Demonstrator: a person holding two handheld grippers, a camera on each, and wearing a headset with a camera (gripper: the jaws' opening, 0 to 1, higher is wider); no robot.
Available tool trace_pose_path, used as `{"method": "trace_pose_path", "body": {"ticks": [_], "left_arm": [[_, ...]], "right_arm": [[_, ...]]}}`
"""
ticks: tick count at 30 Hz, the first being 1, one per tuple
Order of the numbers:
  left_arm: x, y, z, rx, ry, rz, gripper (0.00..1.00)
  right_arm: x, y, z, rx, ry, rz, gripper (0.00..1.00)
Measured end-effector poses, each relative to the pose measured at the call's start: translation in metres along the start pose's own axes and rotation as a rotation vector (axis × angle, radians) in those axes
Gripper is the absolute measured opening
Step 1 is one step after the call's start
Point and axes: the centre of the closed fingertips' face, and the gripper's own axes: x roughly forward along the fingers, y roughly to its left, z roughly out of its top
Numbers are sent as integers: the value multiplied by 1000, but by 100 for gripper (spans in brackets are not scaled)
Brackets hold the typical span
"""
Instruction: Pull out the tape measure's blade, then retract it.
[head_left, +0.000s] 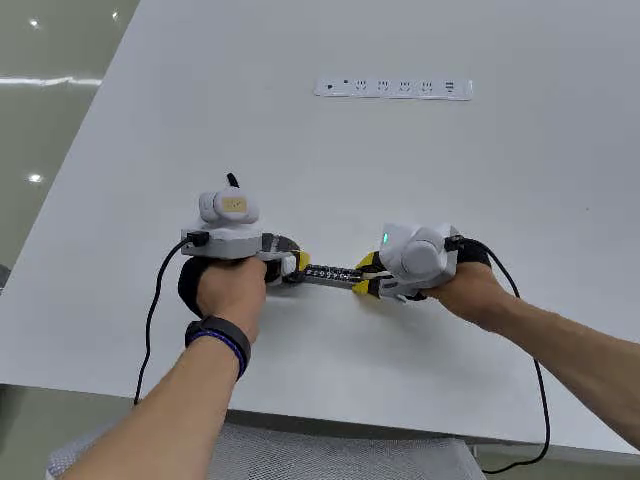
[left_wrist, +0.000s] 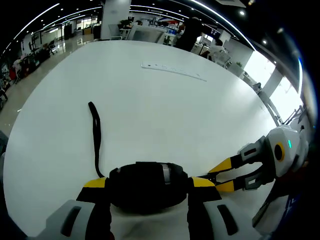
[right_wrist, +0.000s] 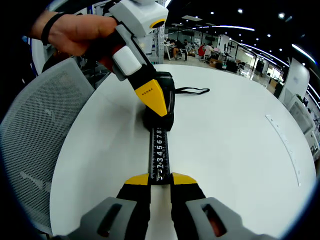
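A black tape measure case (left_wrist: 147, 186) sits between the yellow-tipped jaws of my left gripper (left_wrist: 148, 182), which is shut on it just above the white table (head_left: 400, 170). Its black wrist strap (left_wrist: 95, 135) trails across the table. A short length of numbered blade (right_wrist: 160, 150) runs from the case (right_wrist: 165, 107) to my right gripper (right_wrist: 160, 179), which is shut on the blade's end. In the head view the left gripper (head_left: 285, 268) and right gripper (head_left: 366, 277) face each other, with the blade (head_left: 330, 273) stretched between them near the table's front edge.
A white power strip (head_left: 392, 88) lies at the far side of the table. A grey mesh chair (right_wrist: 40, 145) stands at the near edge. Cables (head_left: 152, 320) hang from both grippers. Wide bare tabletop lies beyond the grippers.
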Motion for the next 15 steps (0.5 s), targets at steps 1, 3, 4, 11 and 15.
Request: {"method": "trace_pose_path", "body": {"ticks": [1, 3, 4, 11, 15], "left_arm": [[0, 0, 0, -5, 0, -2, 58], [0, 1, 0, -9, -7, 2, 59], [1, 0, 1, -8, -4, 3, 59], [2, 1, -1, -20, 43, -37, 61], [4, 1, -1, -27, 59, -56, 62]], "right_arm": [[0, 0, 0, -2, 1, 1, 13], [0, 1, 1, -7, -2, 3, 13], [0, 0, 1, -3, -5, 2, 13], [-2, 1, -3, 3, -38, -6, 15], [-2, 1, -4, 25, -57, -11, 15]]}}
